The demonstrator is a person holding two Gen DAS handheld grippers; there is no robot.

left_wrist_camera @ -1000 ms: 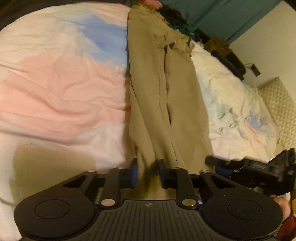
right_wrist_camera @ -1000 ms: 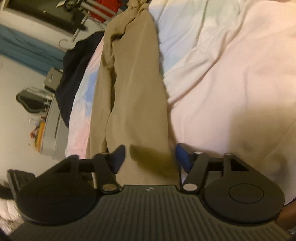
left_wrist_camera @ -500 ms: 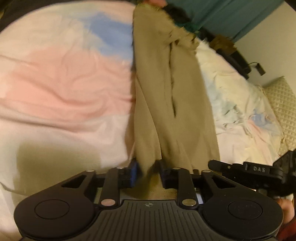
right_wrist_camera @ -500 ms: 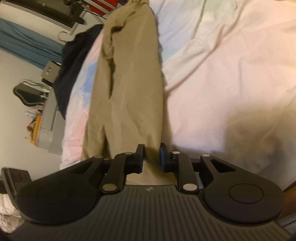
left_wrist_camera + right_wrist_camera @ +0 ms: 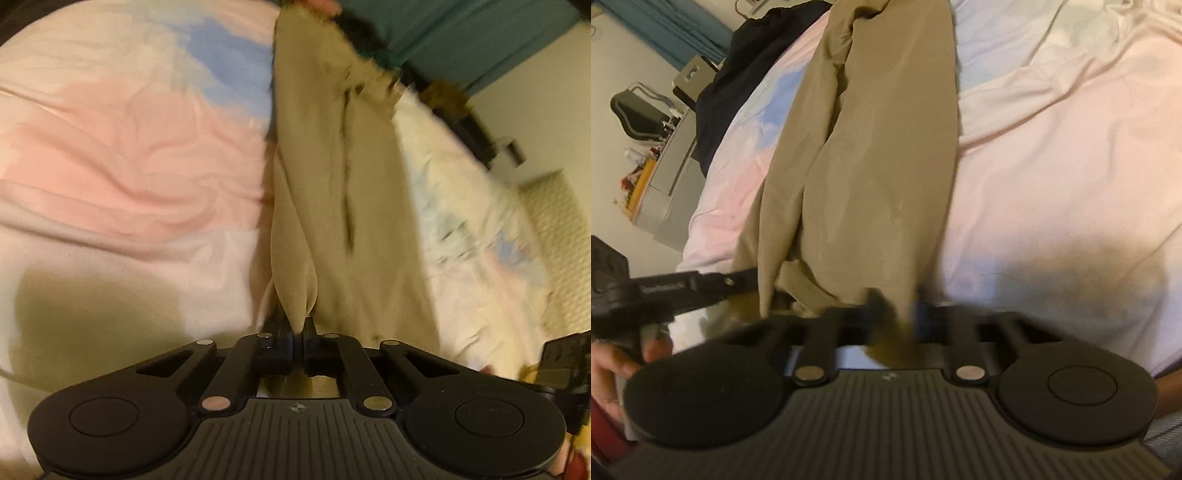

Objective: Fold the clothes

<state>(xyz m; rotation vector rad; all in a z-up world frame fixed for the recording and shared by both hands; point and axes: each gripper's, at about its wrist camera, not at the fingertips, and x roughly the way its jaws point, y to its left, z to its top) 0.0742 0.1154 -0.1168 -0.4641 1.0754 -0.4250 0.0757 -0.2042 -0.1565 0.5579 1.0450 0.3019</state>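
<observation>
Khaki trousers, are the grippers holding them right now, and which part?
Both grip the khaki trousers at the near end: left gripper pinches a bunched edge, right gripper the neighbouring corner.

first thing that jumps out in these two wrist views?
The long khaki trousers stretched down the middle of the pink-and-blue bedsheet. At the near end, the left gripper is clamped on a pinch of the cloth, and the right gripper is closed on it too, though blurred.

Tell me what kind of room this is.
Most likely a bedroom. The khaki trousers lie on a bed with a pastel pink and blue sheet, a teal curtain hangs beyond, and a cluttered grey cabinet stands beside the bed.
</observation>
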